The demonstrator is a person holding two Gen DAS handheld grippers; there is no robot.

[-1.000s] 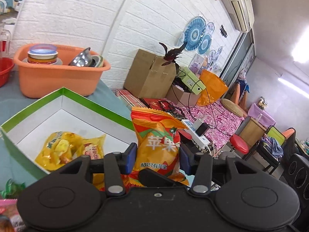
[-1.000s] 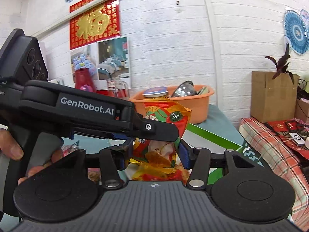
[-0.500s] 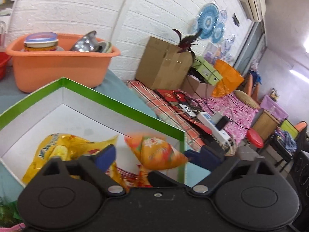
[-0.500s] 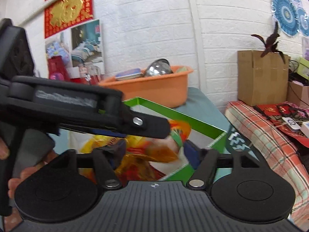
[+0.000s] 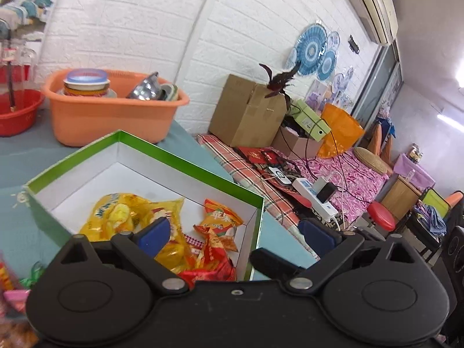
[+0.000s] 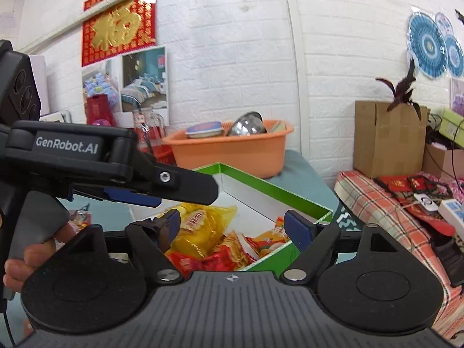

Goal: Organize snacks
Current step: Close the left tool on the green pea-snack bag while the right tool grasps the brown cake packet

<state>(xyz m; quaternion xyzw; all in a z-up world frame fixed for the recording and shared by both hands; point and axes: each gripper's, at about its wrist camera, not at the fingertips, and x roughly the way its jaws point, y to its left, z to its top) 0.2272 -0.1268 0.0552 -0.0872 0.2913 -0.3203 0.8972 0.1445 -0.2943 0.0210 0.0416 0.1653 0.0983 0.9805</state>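
A green-rimmed white box (image 5: 185,161) sits on the teal table and holds a yellow snack bag (image 5: 121,211), an orange apple-chip bag (image 5: 220,220) and red packets (image 5: 211,269). My left gripper (image 5: 235,233) is open and empty above the box's near right corner. My right gripper (image 6: 232,223) is open and empty above the same box (image 6: 261,187), with the yellow bag (image 6: 203,223) and orange bag (image 6: 272,239) below it. The left gripper (image 6: 139,195) shows at the left of the right wrist view.
An orange tub (image 5: 113,116) of dishes stands behind the box, a red basin (image 5: 17,113) to its left. More snack packets (image 5: 11,295) lie at the near left. A cardboard box (image 5: 246,113) and power strip (image 5: 316,200) sit on a low bench to the right.
Both grippers were shut on snack bags a second ago. Both opened and the bags dropped into the box. Both grippers have since pulled back a little.
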